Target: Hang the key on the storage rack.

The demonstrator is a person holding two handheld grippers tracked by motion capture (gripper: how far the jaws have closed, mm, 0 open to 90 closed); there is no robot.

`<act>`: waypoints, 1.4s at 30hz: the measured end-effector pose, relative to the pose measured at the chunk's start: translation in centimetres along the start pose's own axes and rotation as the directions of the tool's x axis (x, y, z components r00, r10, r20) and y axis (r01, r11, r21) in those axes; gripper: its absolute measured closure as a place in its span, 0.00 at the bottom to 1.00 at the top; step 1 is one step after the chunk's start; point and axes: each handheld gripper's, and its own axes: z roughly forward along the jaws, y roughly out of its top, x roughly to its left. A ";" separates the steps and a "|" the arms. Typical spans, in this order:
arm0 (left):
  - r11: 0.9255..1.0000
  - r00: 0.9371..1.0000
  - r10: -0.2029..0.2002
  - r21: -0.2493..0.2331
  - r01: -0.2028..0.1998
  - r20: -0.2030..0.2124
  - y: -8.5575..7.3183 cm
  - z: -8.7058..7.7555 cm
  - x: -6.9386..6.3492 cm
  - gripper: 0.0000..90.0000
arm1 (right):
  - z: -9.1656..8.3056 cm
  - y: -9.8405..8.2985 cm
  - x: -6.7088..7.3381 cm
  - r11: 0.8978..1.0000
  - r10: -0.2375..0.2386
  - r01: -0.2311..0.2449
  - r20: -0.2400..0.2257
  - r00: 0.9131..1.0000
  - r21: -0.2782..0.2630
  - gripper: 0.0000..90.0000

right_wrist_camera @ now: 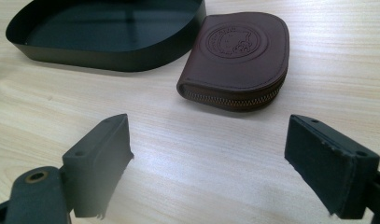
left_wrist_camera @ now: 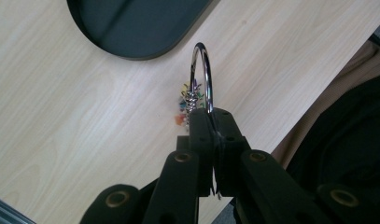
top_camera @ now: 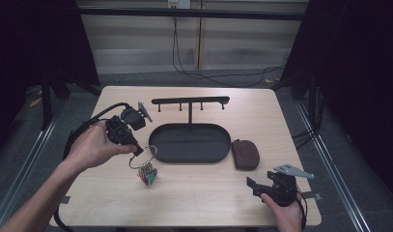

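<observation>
A metal key ring [left_wrist_camera: 202,70] with a bunch of small colourful charms [left_wrist_camera: 186,105] is pinched in my left gripper [left_wrist_camera: 214,130], whose jaws are shut on the ring's lower part. In the high view the left gripper [top_camera: 137,151] is over the table's left half, and the charms [top_camera: 147,173] dangle below the ring just left of the black oval tray [top_camera: 189,157]. My right gripper [right_wrist_camera: 211,149] stands open near the front right of the table with nothing between its jaws. It faces a brown zipped leather pouch [right_wrist_camera: 239,60] lying flat a little ahead.
A black bar rack with several hooks [top_camera: 190,101] rises behind the tray. The brown pouch [top_camera: 245,153] lies against the tray's right end. The right gripper [top_camera: 262,181] sits close to the front table edge. Cables run across the floor behind the table.
</observation>
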 end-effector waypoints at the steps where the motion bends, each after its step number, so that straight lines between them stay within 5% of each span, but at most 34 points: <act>1: 1.000 1.000 0.005 -0.006 -0.005 -0.003 0.1 -0.3 0.0 0.98 | 0.0 0.0 0.0 1.000 -0.002 0.002 0.000 1.000 0.001 0.16; 11: 1.000 1.000 0.016 -0.009 -0.016 0.017 0.4 -1.3 0.6 0.98 | 0.0 0.0 0.1 1.000 -0.004 0.004 -0.002 1.000 0.005 0.16; 21: 0.999 0.999 -0.035 0.000 0.035 0.011 1.4 -2.2 1.9 0.98 | 0.1 0.0 0.0 1.000 0.000 0.000 -0.004 1.000 0.009 0.16; 42: 0.999 0.999 -0.050 0.021 0.050 0.002 5.4 -3.1 3.6 0.98 | 0.2 -0.1 0.0 1.000 -0.007 0.007 -0.010 1.000 0.020 0.16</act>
